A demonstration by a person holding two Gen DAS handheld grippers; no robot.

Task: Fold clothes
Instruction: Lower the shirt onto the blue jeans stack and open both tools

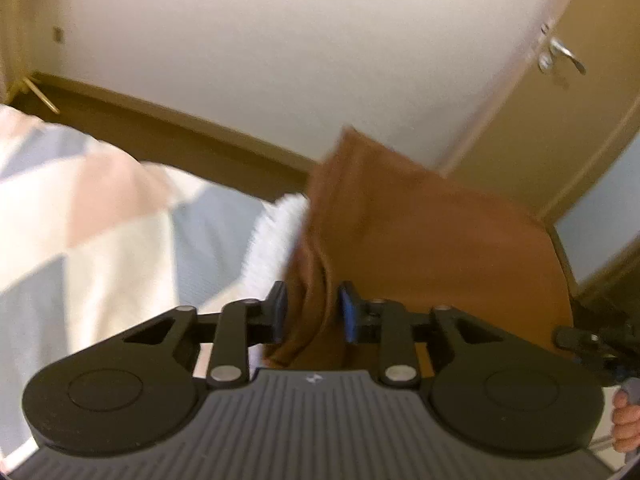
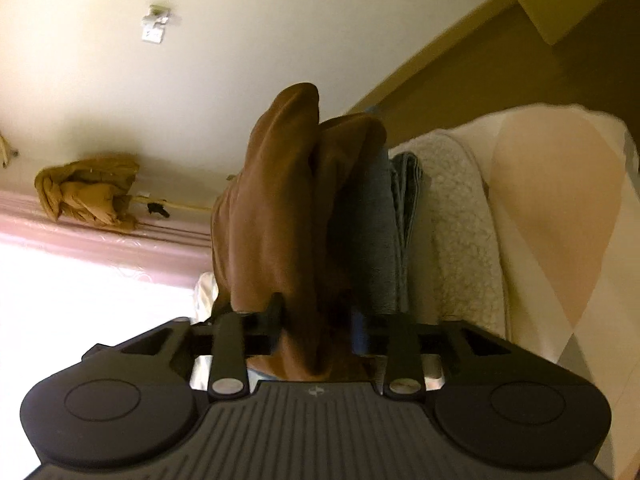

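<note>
The brown garment was the thing to watch, and both grippers were at it. In the left wrist view the left gripper had a bunched fold of that brown cloth running down between its blue pads; the jaws stood a modest way apart, the fold filled the gap and the left pad looked to be against the cloth, though blur made the right side hard to judge. The rest of the garment rose beyond the fingers as a broad sheet, lifted clear, with a patterned bedspread in pale pink, grey-blue and cream lying to the left of it and a ribbed white cloth just beside its left edge. Behind the garment stood a white wall, and to the right of it a door with a metal handle. A hand showed at the far right edge, below the garment. In the right wrist view the right gripper stood roughly half open with two thick rolls of the same garment packed between its fingers, touching both. Just right of the garment lay blue denim, then a fleecy cream blanket. Left of it, well apart, a tan bundle of fabric hung against the wall.
</note>
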